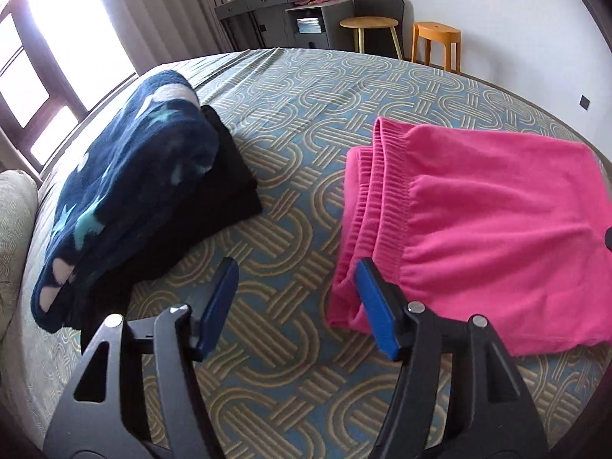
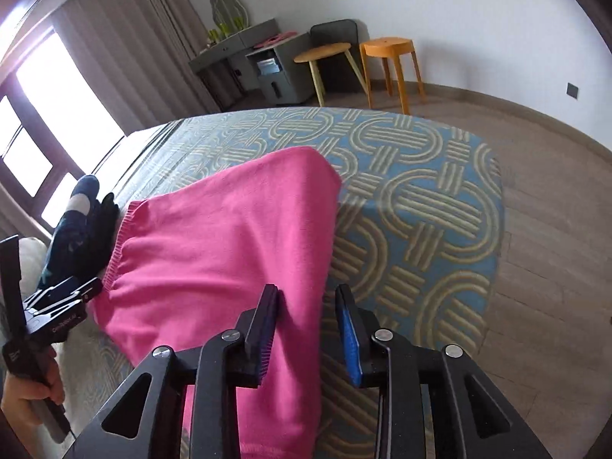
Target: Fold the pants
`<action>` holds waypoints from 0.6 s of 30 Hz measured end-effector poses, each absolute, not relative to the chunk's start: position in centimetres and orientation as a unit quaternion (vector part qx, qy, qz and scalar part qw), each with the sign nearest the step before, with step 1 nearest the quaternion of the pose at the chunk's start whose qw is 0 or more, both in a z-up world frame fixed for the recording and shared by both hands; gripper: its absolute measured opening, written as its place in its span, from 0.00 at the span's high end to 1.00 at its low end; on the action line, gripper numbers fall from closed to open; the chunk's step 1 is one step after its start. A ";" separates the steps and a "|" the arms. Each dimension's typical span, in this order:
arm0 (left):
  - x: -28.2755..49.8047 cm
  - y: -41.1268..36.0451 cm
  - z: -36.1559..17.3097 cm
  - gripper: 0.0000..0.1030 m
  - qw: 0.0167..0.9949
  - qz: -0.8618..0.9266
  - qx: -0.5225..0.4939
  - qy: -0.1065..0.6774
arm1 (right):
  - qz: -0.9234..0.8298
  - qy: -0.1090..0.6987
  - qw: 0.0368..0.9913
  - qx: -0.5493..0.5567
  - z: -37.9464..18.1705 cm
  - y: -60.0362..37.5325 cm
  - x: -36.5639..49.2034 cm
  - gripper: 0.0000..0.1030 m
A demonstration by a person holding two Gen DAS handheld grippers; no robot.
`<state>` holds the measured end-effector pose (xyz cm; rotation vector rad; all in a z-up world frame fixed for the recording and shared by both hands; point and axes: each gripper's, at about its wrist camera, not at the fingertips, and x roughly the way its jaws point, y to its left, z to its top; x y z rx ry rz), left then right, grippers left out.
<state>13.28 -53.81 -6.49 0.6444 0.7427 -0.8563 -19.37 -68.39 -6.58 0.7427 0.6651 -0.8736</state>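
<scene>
Left gripper: jaws spread wide, nothing between them, held over bare bedspread just left of the pants; its right finger overlaps the near corner of the waistband in view, contact not determinable. Right gripper: jaws parted, holding nothing, positioned at the near right edge of the pants; its left finger sits over the pink cloth, the right finger over bedspread. Pants: pink, folded into a flat stack, lying on the right half of the bed, ribbed waistband facing left. The person's left hand grips the left tool's handle at the near left of the right wrist view. Further left, well apart from the pants: a dark blue patterned fleece lying on a folded black garment. A pale cushion sits at the bed's left edge. Beyond the bed: grey desk, round wooden stool, orange stool, curtain and window far left.
</scene>
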 end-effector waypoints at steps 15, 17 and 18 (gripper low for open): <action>2.7 -32.1 3.8 0.22 0.825 -0.440 0.175 0.311 | -0.413 0.223 0.875 0.117 6.9 -43.9 -16.7 0.40; 1.6 -29.7 4.3 0.21 0.826 -0.444 0.165 0.306 | -0.402 0.227 0.879 0.124 7.1 -41.7 -17.0 0.39; 1.1 -28.6 4.5 0.21 0.826 -0.447 0.162 0.303 | -0.392 0.231 0.881 0.130 7.3 -40.8 -17.2 0.39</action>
